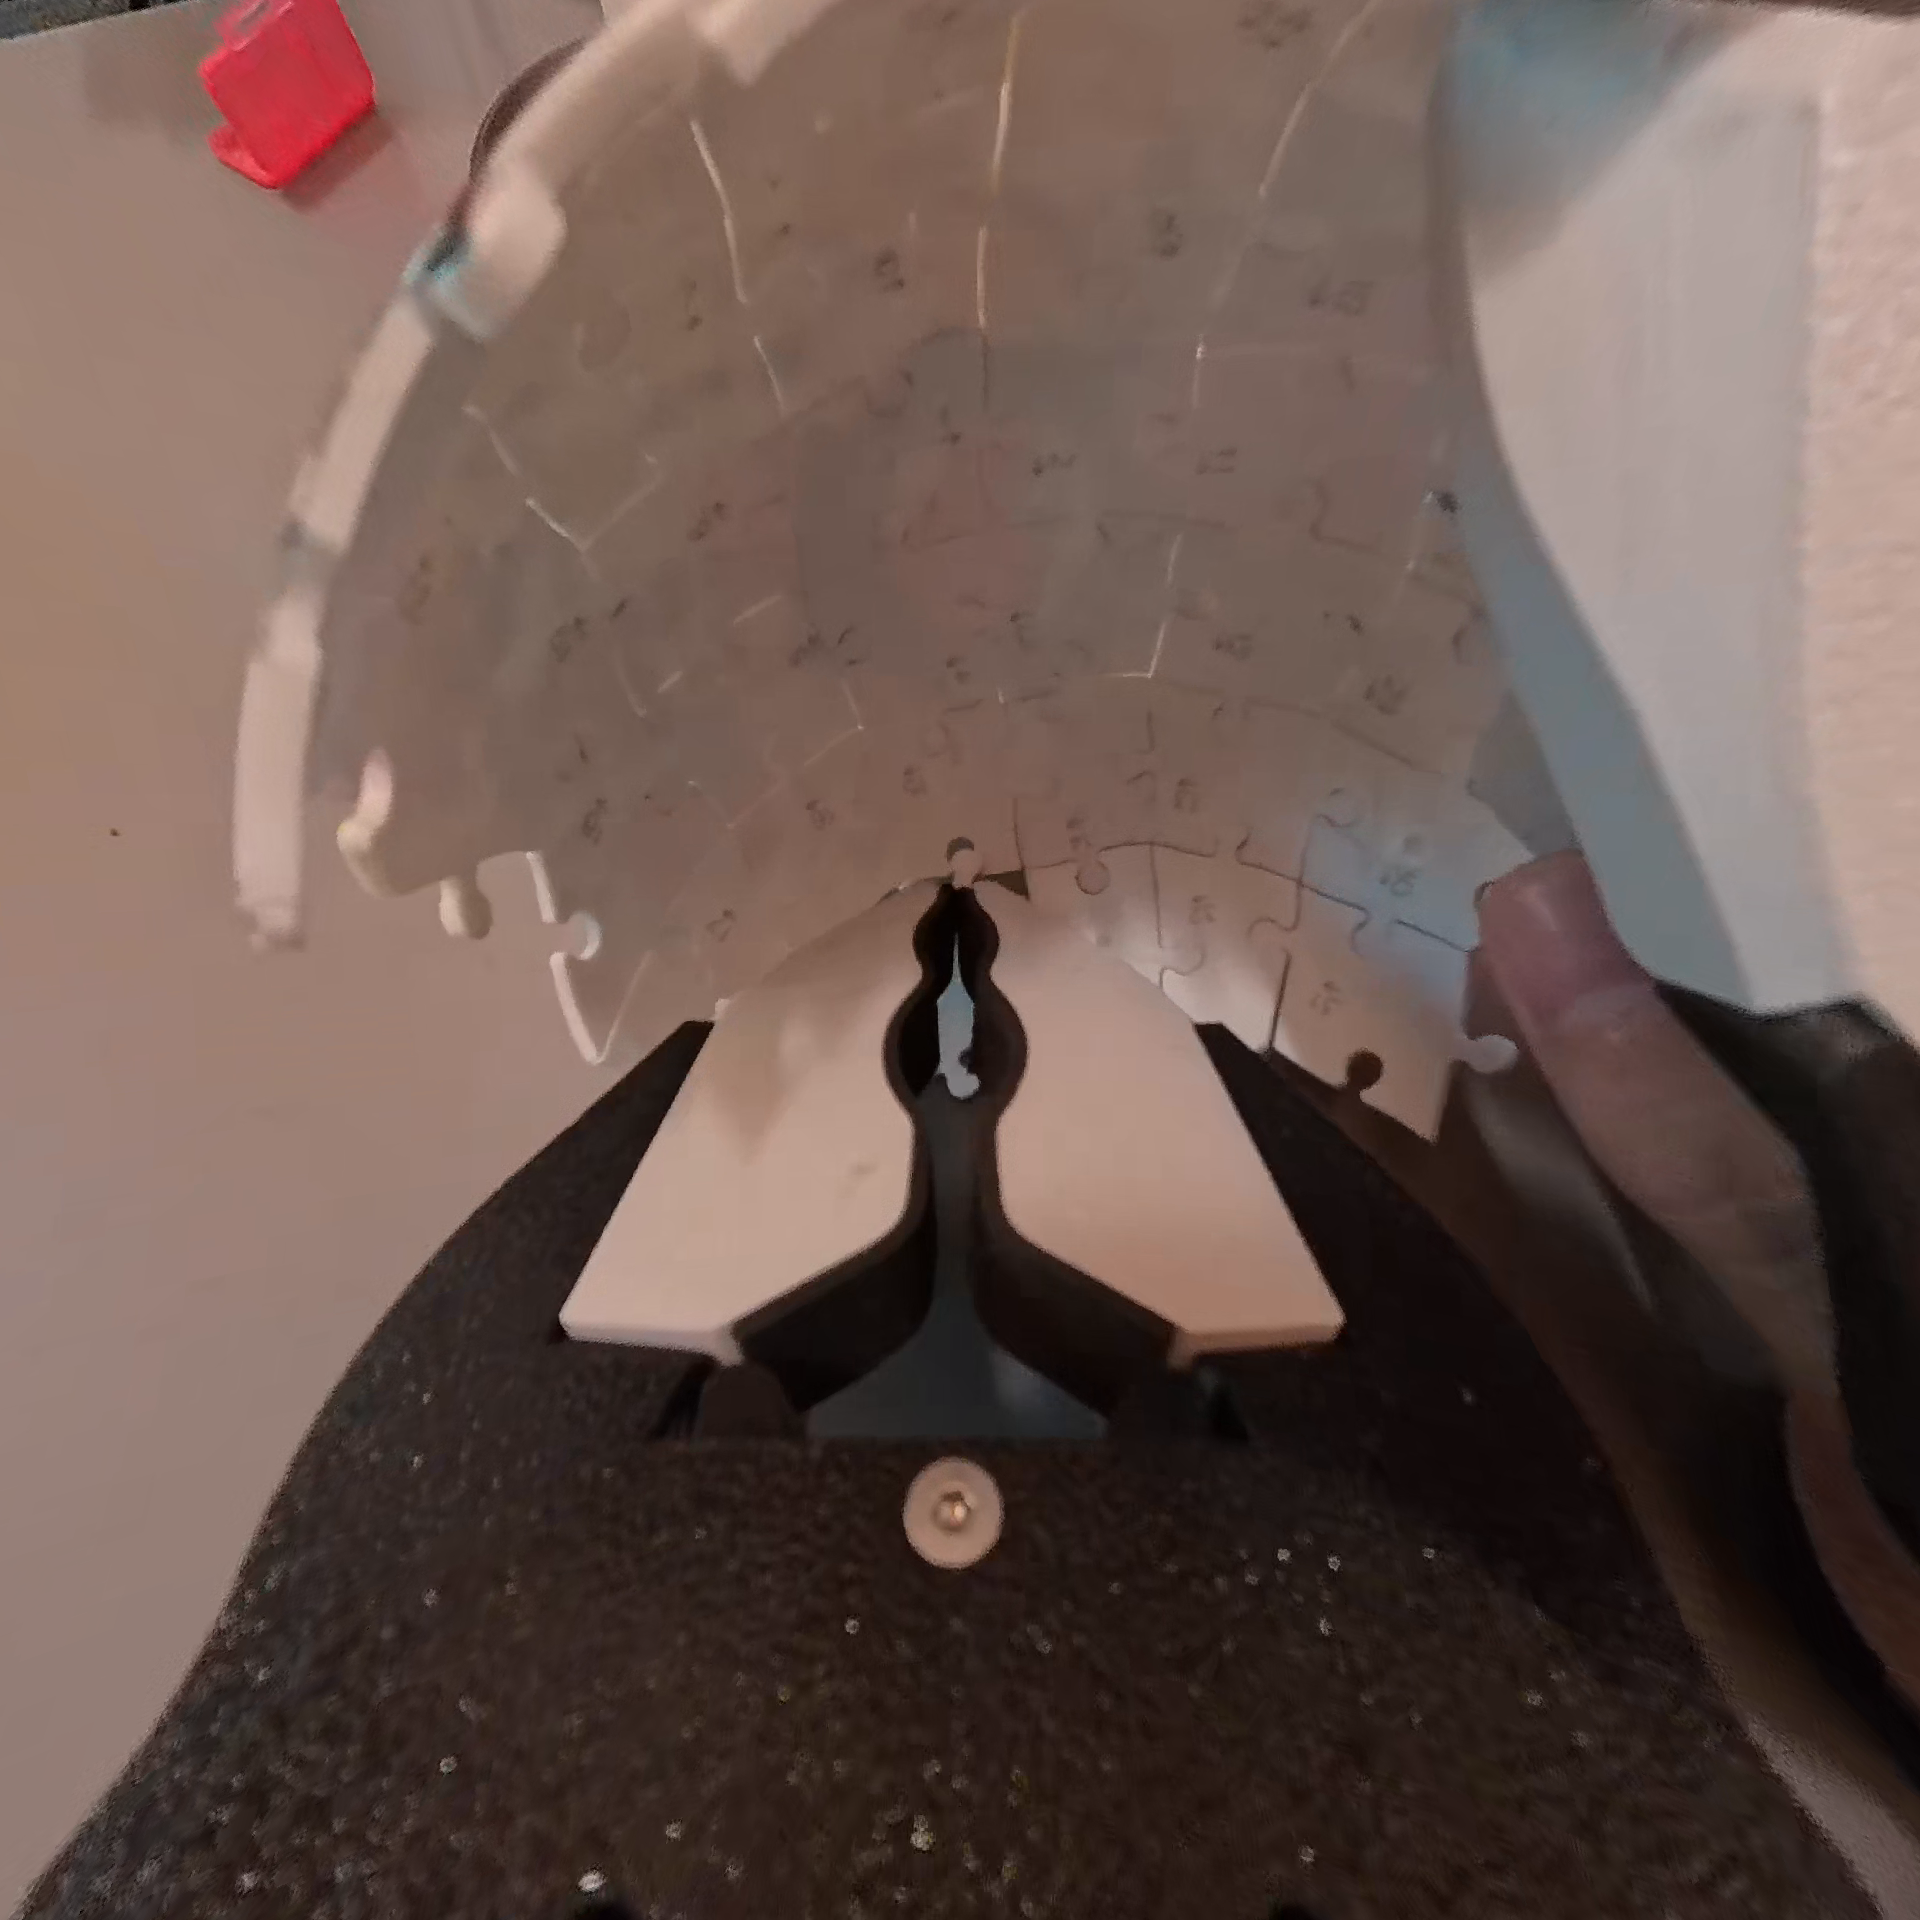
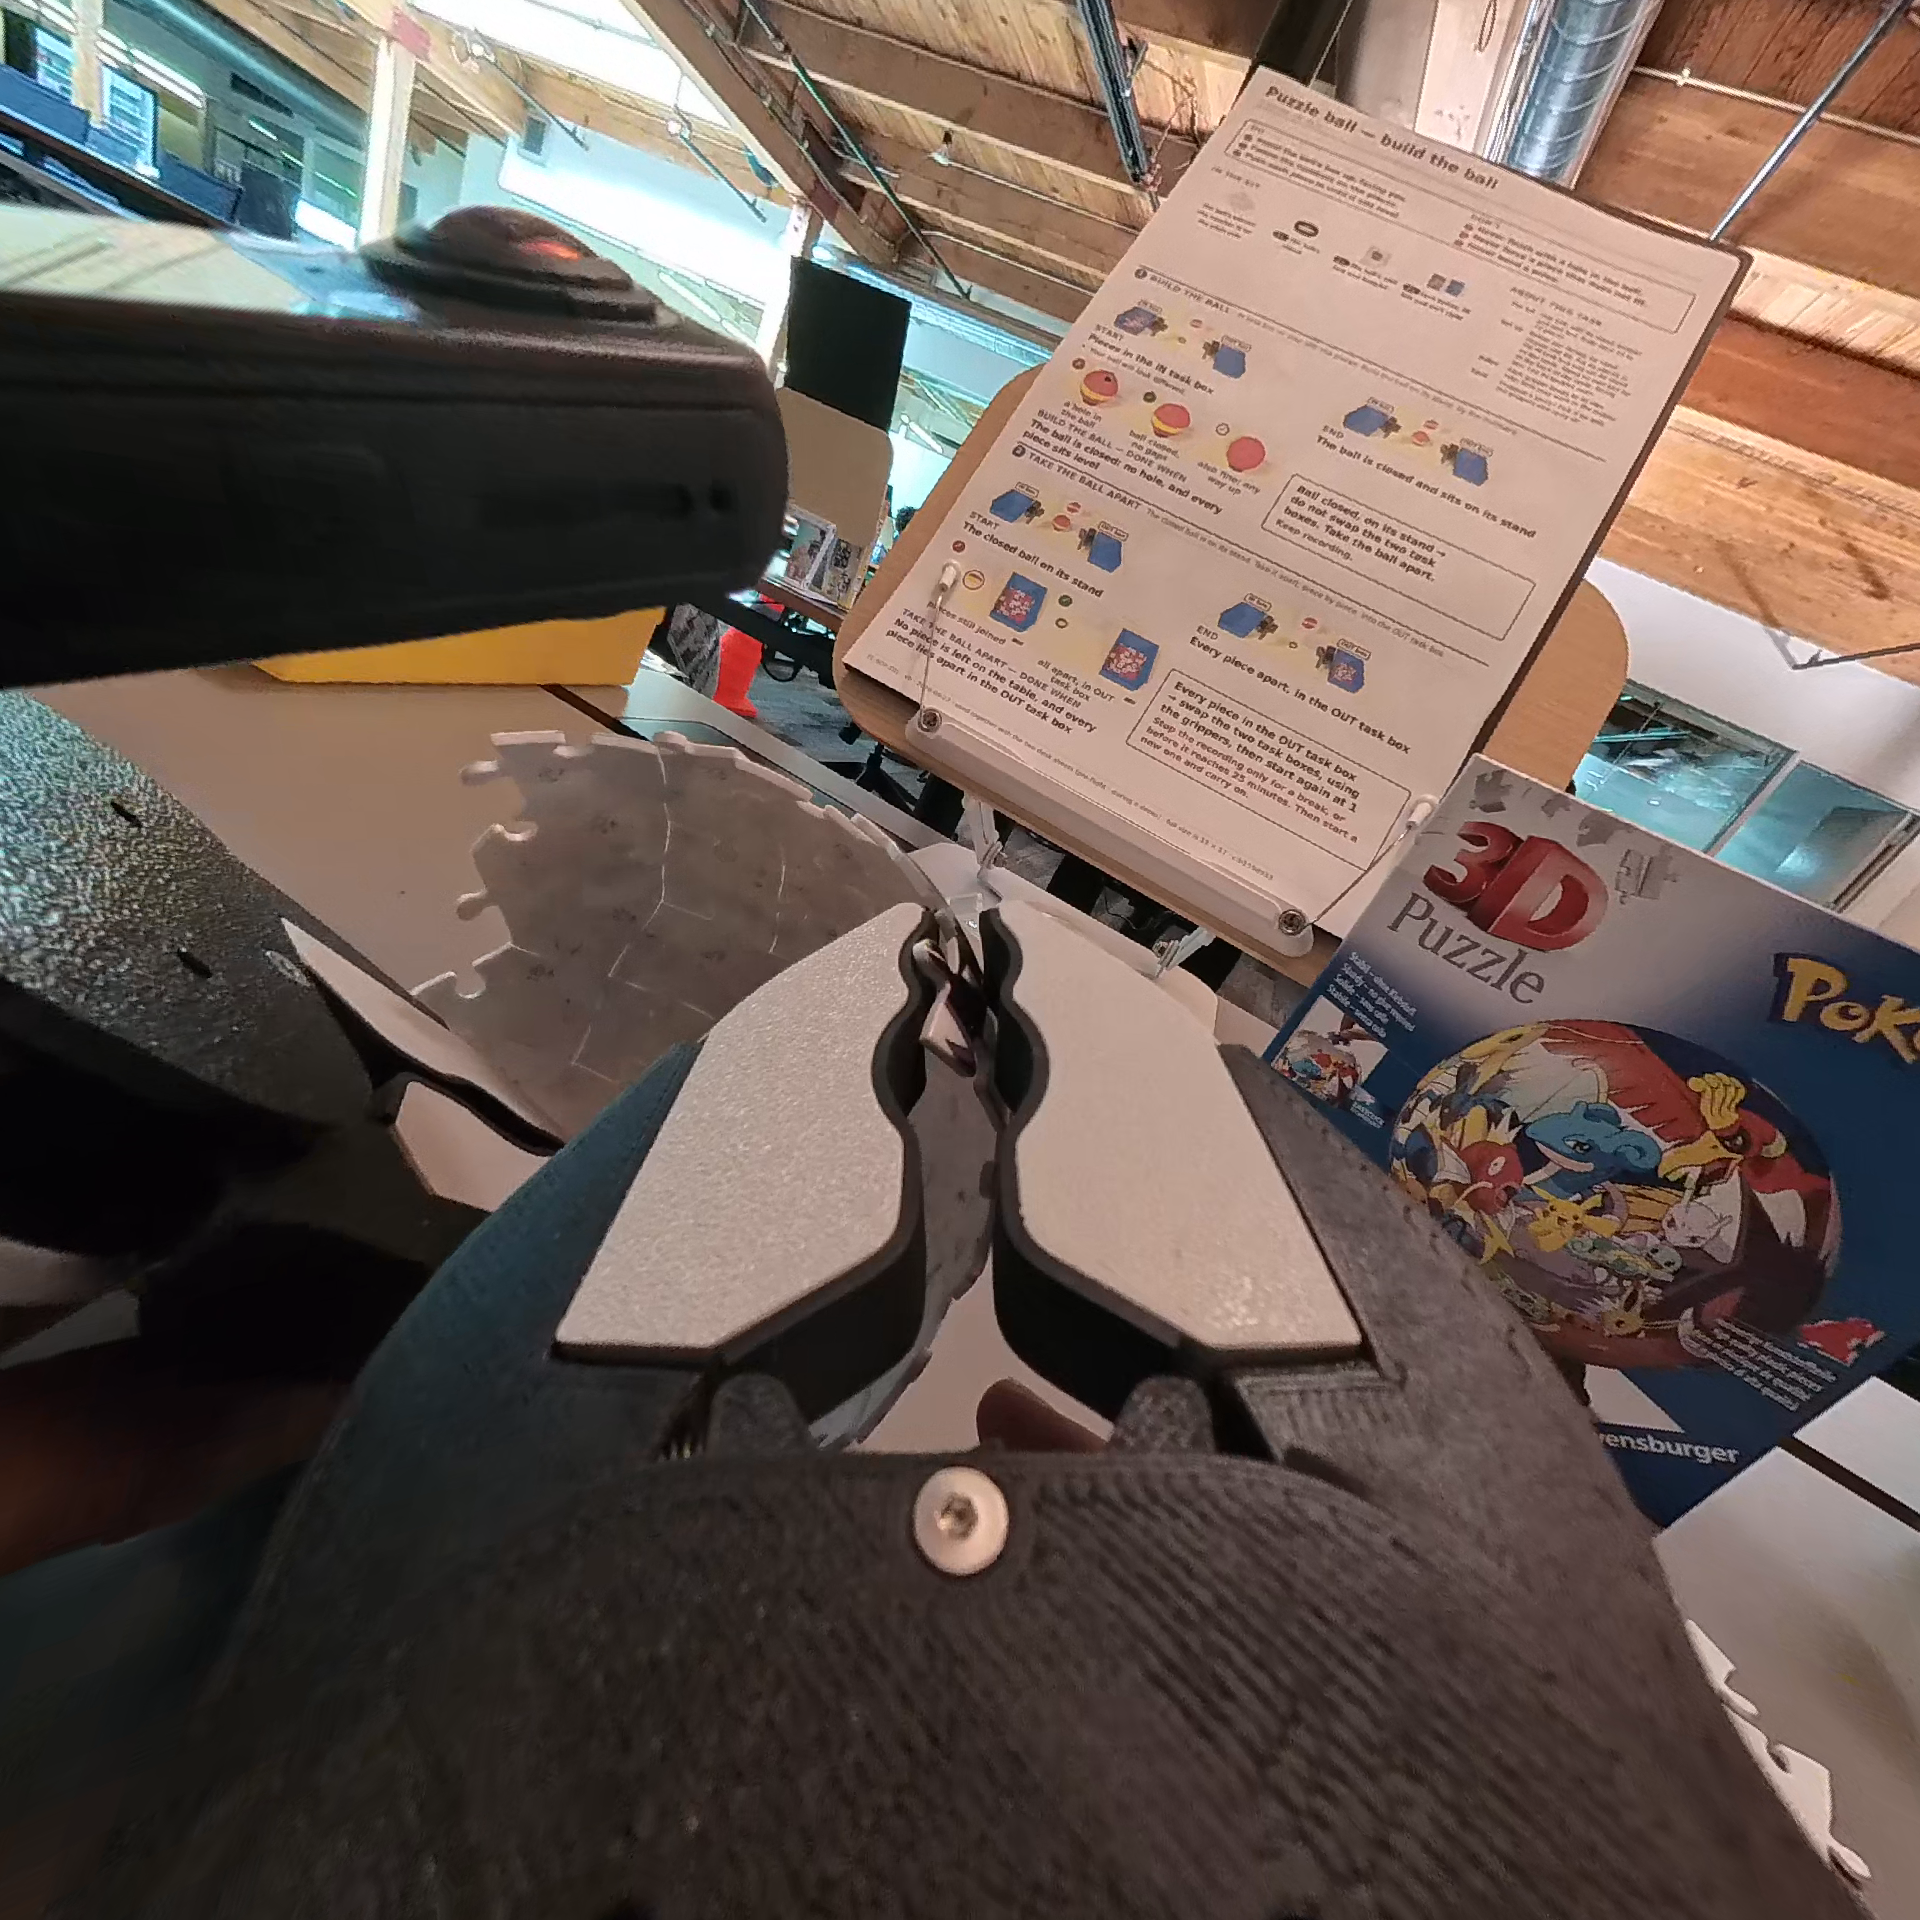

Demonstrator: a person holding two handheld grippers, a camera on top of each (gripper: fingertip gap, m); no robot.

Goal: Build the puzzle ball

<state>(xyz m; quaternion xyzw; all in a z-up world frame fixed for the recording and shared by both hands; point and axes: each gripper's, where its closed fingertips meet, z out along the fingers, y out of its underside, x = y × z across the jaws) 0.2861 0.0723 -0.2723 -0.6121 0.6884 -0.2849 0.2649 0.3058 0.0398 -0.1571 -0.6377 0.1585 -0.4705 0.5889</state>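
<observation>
Both grippers are clamped on our half-built puzzle ball (image 1: 935, 499). Our left gripper (image 1: 961, 914) pinches the lower edge of the curved shell, whose pale inner side faces the camera, with small numbers on the pieces too blurry to make out. Our right gripper (image 2: 961, 961) is nearly closed on the shell's edge too, the shell (image 2: 623, 894) fanning out to its left. Further out, a red plastic block (image 1: 286, 88) sits on the table. Behind, there's a printed instruction sheet (image 2: 1299, 468) on a stand and the puzzle's box (image 2: 1621, 1143), blue with a cartoon-covered ball and big lettering.
</observation>
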